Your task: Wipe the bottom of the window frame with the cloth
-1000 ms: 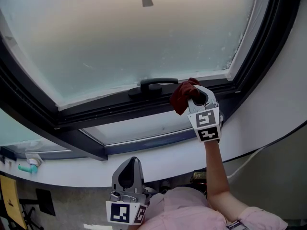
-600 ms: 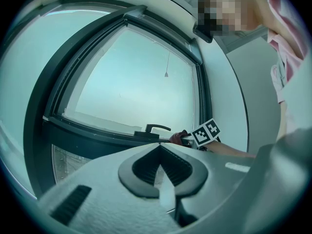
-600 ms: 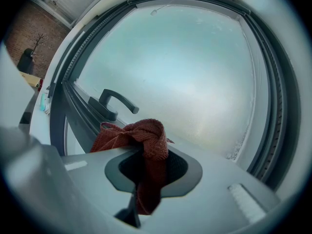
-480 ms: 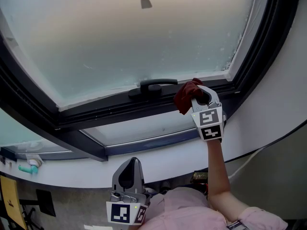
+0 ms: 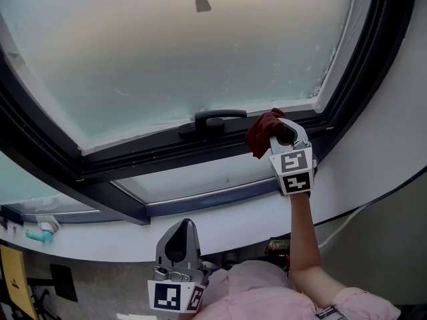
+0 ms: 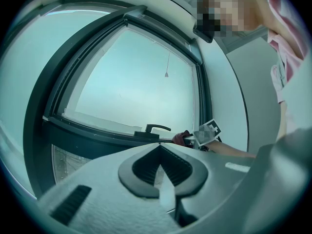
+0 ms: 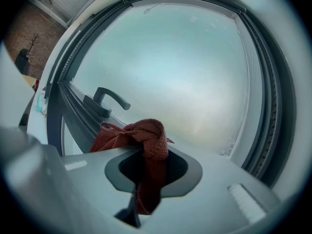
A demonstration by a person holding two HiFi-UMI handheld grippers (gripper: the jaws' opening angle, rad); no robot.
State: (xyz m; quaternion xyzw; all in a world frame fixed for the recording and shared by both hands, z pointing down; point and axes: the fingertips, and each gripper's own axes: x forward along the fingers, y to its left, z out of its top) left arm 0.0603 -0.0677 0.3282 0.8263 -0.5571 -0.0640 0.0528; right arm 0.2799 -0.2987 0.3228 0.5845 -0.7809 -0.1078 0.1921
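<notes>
A dark red cloth (image 5: 263, 132) is bunched against the bottom rail of the dark window frame (image 5: 160, 149), just right of the black handle (image 5: 212, 120). My right gripper (image 5: 275, 132) is shut on the cloth, which hangs between the jaws (image 7: 147, 145) in the right gripper view. There the frame's bottom rail (image 7: 74, 109) runs off to the left. My left gripper (image 5: 179, 237) is held low near the person's body, away from the window. Its jaws are shut with nothing between them (image 6: 159, 167). From the left gripper view the cloth (image 6: 181, 137) shows small beside the handle (image 6: 152, 129).
The frosted pane (image 5: 200, 59) fills the frame, with a pull cord's end (image 5: 203, 3) hanging over it. The frame's right corner (image 5: 325, 115) lies close to the cloth. A white sill (image 5: 220, 220) runs below, with a teal object (image 5: 39, 231) at its far left.
My right gripper has slid the cloth to the right along the bottom rail, away from the handle. The left gripper has stayed put.
</notes>
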